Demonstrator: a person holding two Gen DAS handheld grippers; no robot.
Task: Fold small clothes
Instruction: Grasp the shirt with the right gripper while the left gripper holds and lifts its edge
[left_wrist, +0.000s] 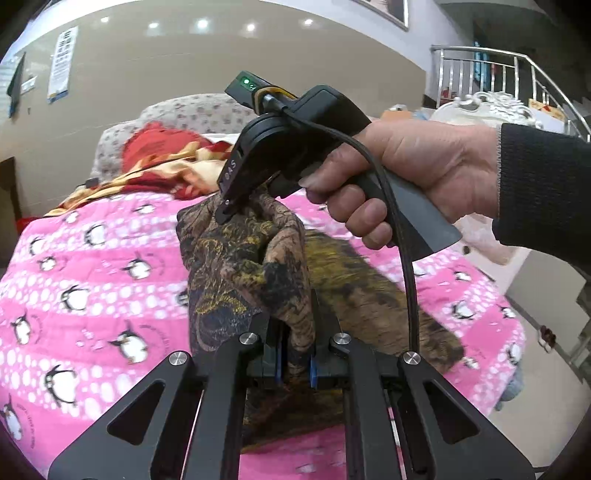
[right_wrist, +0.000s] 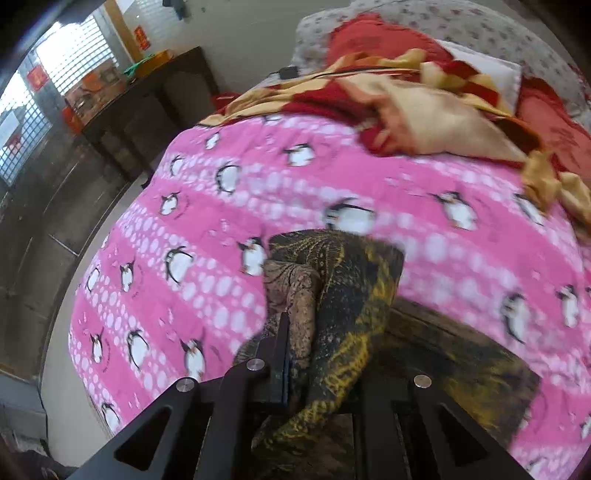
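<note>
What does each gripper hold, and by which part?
Both hold the brown patterned garment. The left gripper pinches a bunched fold; the right gripper pinches its raised top edge, above the pink quilt.

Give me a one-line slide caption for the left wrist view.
Both grippers, left gripper and right gripper, pinch a brown patterned garment above the penguin bedspread.

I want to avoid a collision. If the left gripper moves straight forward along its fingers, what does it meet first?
Probably the right gripper: it sits straight ahead, clamped on the same brown patterned garment that the left gripper holds. Depth is unclear.
</note>
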